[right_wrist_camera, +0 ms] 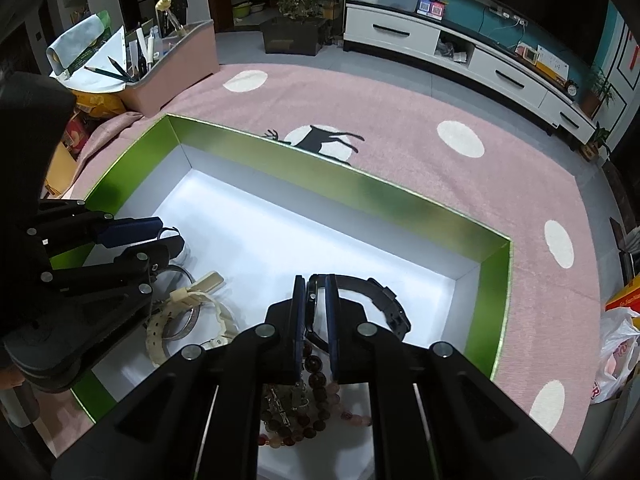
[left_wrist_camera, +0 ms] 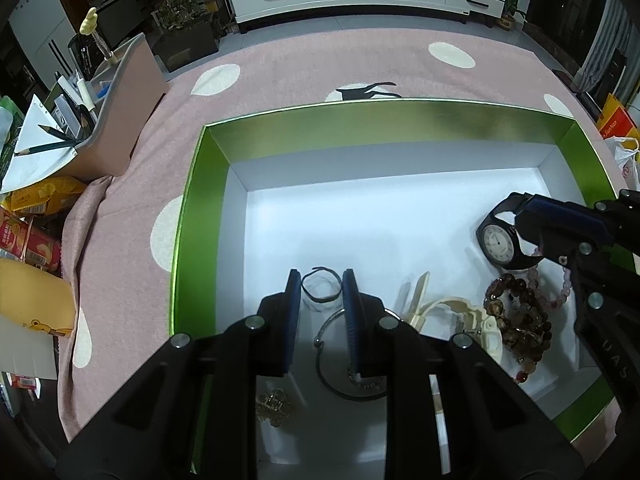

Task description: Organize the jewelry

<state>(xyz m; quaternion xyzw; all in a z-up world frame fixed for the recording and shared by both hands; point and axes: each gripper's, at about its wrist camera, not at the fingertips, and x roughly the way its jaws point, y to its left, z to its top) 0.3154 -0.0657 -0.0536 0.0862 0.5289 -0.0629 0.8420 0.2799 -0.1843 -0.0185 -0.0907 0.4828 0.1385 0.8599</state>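
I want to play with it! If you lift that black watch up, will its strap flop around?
Probably only a little: the black watch has a strap that holds its curve, so it looks springy. The right gripper pinches it edge-on, so it might swivel.

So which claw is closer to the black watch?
The right claw. It's shut on the black watch, pinching its case edge-on. The left claw sits apart at the other side of the green box, around a small dark ring.
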